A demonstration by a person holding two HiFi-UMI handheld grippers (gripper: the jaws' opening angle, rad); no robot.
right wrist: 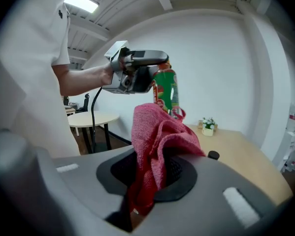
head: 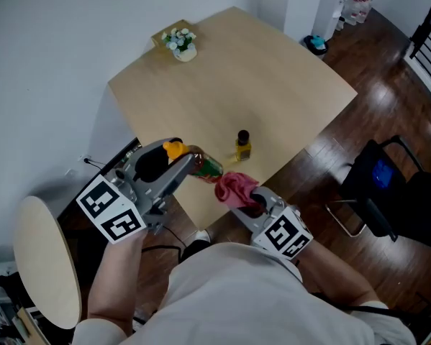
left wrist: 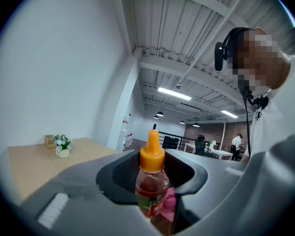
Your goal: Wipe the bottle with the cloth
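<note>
My left gripper (head: pixel 188 162) is shut on a sauce bottle (head: pixel 203 166) with an orange cap (left wrist: pixel 152 151) and a green and red label (right wrist: pixel 166 90), held tilted above the table's near edge. The bottle (left wrist: pixel 151 188) stands between the jaws in the left gripper view. My right gripper (head: pixel 252 201) is shut on a bunched red cloth (head: pixel 234 189), which touches the bottle's lower end. In the right gripper view the cloth (right wrist: pixel 154 154) rises from the jaws up to the bottle (right wrist: pixel 166 90).
A small second bottle (head: pixel 242 145) with a black cap stands on the light wooden table (head: pixel 237 85). A flower pot (head: pixel 180 43) sits at the far corner. A round side table (head: pixel 46 264) is at the left, a black chair (head: pixel 384 185) at the right.
</note>
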